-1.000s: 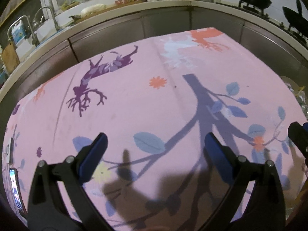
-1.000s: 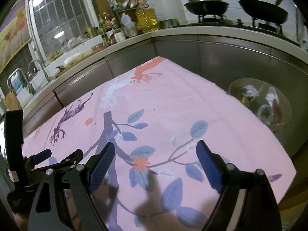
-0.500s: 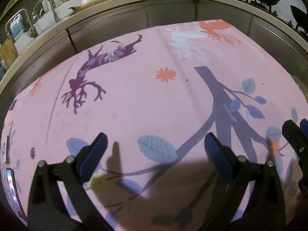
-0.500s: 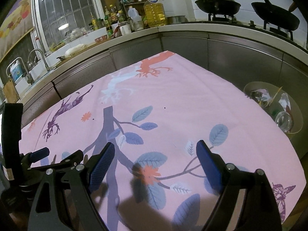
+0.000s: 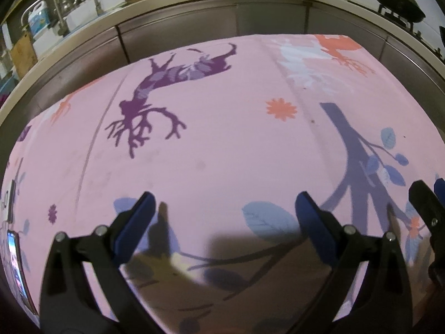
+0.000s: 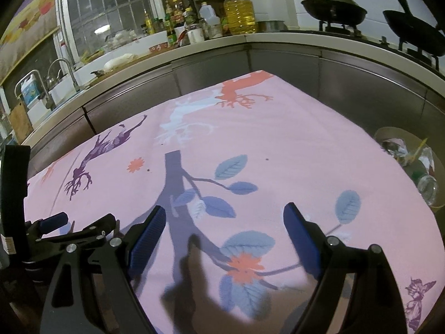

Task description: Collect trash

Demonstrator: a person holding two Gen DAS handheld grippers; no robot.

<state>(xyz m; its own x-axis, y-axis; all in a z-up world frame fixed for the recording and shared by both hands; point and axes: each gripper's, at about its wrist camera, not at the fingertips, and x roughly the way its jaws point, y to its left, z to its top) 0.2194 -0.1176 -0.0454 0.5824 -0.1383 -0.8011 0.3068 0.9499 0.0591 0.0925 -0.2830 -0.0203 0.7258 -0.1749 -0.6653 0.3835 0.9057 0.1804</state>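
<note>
Both the left gripper (image 5: 222, 211) and the right gripper (image 6: 224, 222) are spread wide and hold nothing, so look around slowly, because the only trash sits in the bin (image 6: 389, 135) at 3 o'clock beside the pink cloth (image 6: 278, 128).

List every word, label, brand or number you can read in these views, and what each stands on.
None can be read.
Oil jug: blue label, too blurred.
Sauce bottles: labels too small.
Blue-labelled jug by the sink: print blurred.
Phone at the cloth's edge: screen unreadable.
</note>
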